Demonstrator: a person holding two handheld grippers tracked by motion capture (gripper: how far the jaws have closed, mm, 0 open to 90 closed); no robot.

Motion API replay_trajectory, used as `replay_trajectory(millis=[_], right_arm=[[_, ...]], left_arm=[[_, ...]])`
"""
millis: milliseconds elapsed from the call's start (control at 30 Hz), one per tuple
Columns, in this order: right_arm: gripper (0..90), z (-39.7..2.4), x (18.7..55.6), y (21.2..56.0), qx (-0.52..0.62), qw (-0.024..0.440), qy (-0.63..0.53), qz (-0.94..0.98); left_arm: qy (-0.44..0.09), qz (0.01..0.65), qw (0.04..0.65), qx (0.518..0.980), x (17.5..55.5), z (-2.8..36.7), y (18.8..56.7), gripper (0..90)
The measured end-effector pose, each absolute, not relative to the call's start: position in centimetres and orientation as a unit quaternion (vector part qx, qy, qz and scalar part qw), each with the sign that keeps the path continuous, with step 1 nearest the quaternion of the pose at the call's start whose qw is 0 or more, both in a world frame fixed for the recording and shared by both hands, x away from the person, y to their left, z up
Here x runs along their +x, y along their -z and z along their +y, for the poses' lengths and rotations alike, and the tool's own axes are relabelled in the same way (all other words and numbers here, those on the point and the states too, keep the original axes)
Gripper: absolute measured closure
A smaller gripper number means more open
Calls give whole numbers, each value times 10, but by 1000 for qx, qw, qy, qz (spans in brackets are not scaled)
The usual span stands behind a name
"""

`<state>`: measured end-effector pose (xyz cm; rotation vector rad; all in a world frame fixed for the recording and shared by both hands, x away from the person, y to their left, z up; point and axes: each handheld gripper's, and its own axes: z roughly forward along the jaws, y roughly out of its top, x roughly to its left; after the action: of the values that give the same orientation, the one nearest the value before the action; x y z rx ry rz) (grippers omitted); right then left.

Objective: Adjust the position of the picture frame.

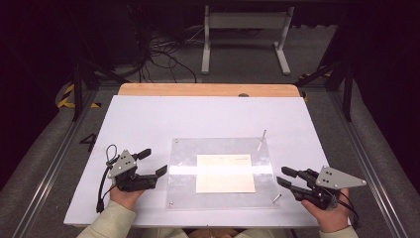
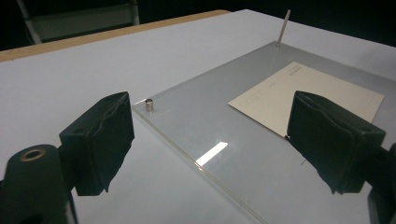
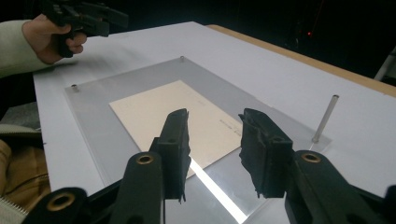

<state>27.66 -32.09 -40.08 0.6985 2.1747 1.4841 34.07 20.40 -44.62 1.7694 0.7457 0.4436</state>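
A clear acrylic plate [image 1: 220,148] lies on the white board [image 1: 148,119], with a cream sheet of paper [image 1: 225,173] at its middle. A tall metal pin [image 1: 262,139] stands at its far right corner and another pin [image 1: 276,198] leans at the near right. Short studs [image 1: 176,141] mark the left corners. My left gripper [image 1: 156,161] hovers open just off the plate's left edge, its jaws framing a stud [image 2: 149,104] and the paper [image 2: 308,93]. My right gripper [image 1: 282,175] is open at the plate's right edge, nothing between its jaws, facing the paper [image 3: 154,116].
The board rests on a wooden table top [image 1: 208,89]. Behind it on the floor stand a white table frame [image 1: 245,39] and a tangle of black cables [image 1: 163,52]. Aluminium rails [image 1: 369,163] run along both sides.
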Motion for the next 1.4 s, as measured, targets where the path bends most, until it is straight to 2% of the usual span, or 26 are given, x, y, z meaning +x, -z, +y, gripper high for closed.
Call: replay_trajectory(millis=[267,800,933,1167,1400], right_arm=[[617,-318,271,411,243,169,-522,800],[647,-317,266,428,244,131,-478,833],[691,-316,266,430,243,123,-464,843],[830,-316,268,434,240,113,-442,857],[848,-313,267,431,234,129,-428,863]], left_arm=[[-184,313,552,750,343,201,446,149],[-176,311,553,753,347,196,447,150],[-176,310,552,753,347,196,447,151],[-178,312,551,753,347,196,447,153],[-179,313,550,753,347,196,447,154]])
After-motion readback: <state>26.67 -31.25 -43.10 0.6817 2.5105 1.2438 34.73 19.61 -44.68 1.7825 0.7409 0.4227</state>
